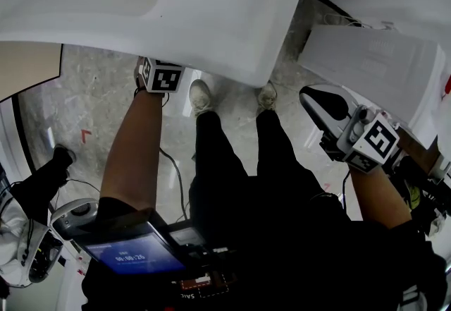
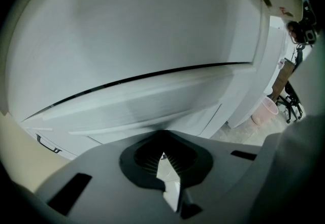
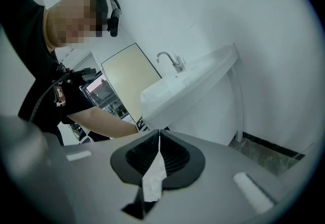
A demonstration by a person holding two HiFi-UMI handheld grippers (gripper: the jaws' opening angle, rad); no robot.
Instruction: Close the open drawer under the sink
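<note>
Left gripper (image 2: pixel 162 156) jaws pressed together, empty, nosed down under the sink (image 1: pixel 176 13) rim with the drawer (image 2: pixel 152 103) front right ahead of the tips. Reads as a blunt pusher, no grip needed; contact I can't confirm. Right gripper (image 3: pixel 160 135) jaws also together, nothing between, off to the side facing the faucet (image 3: pixel 170 60), likely just kept clear. Drawer front faces the left jaws, long axis running across them, parallel to the dark seam (image 2: pixel 152 74) above. How far out it sits: can't tell.
</note>
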